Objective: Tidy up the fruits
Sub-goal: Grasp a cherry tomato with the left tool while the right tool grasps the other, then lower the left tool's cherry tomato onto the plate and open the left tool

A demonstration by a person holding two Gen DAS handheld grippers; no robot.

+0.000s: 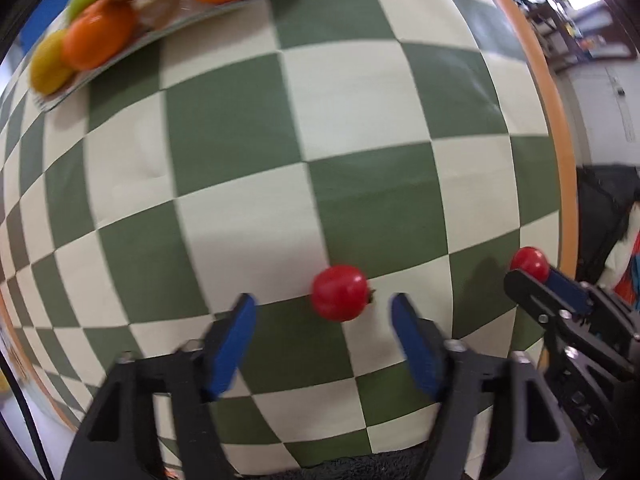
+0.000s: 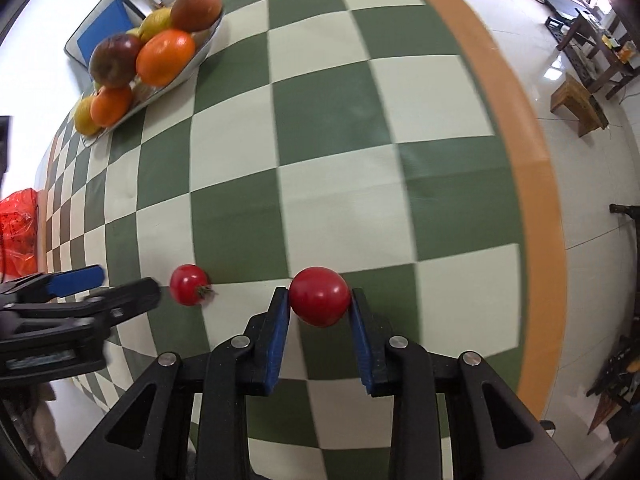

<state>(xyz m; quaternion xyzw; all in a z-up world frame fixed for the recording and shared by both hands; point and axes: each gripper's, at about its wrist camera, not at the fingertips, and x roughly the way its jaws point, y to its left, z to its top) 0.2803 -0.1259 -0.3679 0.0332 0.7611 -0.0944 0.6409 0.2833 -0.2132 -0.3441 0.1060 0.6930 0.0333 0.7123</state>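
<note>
My right gripper (image 2: 320,300) holds one tomato (image 2: 319,296). My left gripper (image 1: 323,312) is wide apart around the second tomato (image 1: 340,293); I should close gently, then carry both to the fruit tray (image 2: 188,68) at 11 o'clock.

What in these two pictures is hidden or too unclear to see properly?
- Fruit tray, left wrist view: cut off by the top edge and blurred; some fruit can't be identified.
- Tomato in the right gripper, left wrist view: partly covered by the fingers.
- Left gripper, right wrist view: blurred, body cut off at the left edge.
- Red bag, right wrist view: cut off at the left edge; contents unknown.
</note>
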